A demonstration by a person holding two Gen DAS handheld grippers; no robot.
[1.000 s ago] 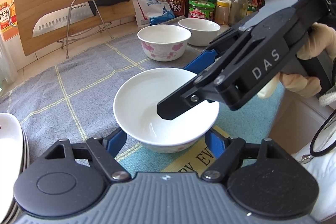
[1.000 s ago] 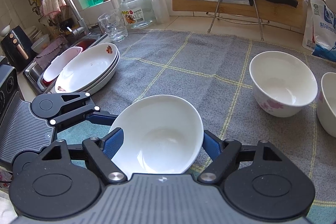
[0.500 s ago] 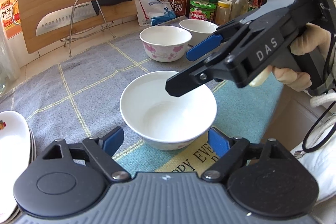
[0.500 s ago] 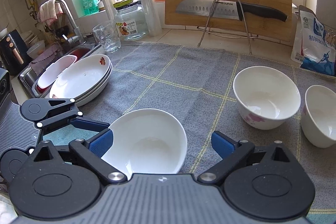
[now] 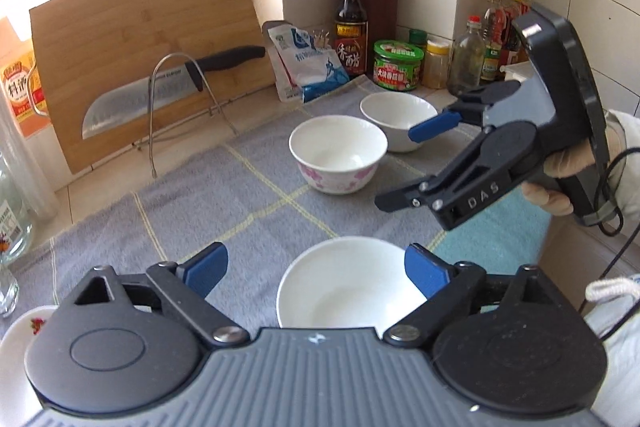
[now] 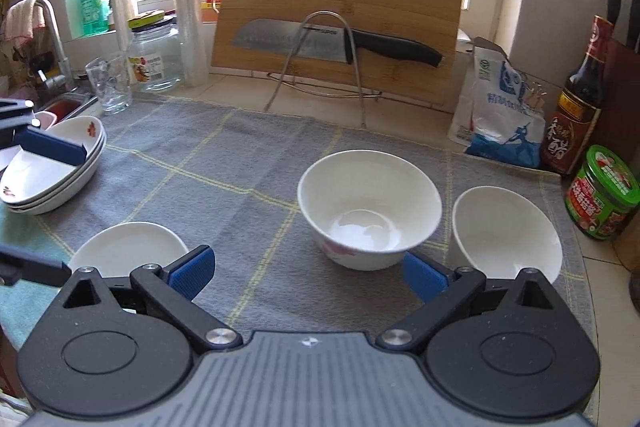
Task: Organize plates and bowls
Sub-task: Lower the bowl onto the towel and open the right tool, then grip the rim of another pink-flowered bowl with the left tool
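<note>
Three white bowls stand on the grey checked mat [image 5: 192, 211]. The near bowl [image 5: 344, 291] sits low between my left gripper's [image 5: 316, 267] open blue fingers, untouched; it also shows in the right wrist view [image 6: 128, 247]. A flowered bowl [image 6: 368, 211] stands just ahead of my open, empty right gripper [image 6: 308, 273], with a plain bowl [image 6: 504, 231] to its right. Both show in the left wrist view, flowered [image 5: 338, 155] and plain [image 5: 396, 117]. The right gripper [image 5: 404, 167] hovers above the mat there. Stacked flower-print plates [image 6: 56, 171] lie at the left.
A bamboo cutting board [image 6: 340, 11] and a knife [image 6: 332, 43] on a wire stand are at the back. A salt bag [image 6: 500, 107], sauce bottle [image 6: 576, 99] and green-lidded jar [image 6: 604, 191] stand right. Glass jar [image 6: 154, 55], tumbler [image 6: 108, 83] and sink [image 6: 60, 103] are left.
The right gripper let go of the near bowl, opened, and swung right toward the flowered bowl. My left gripper drew back and rose, so the near bowl sits lower in its view.
</note>
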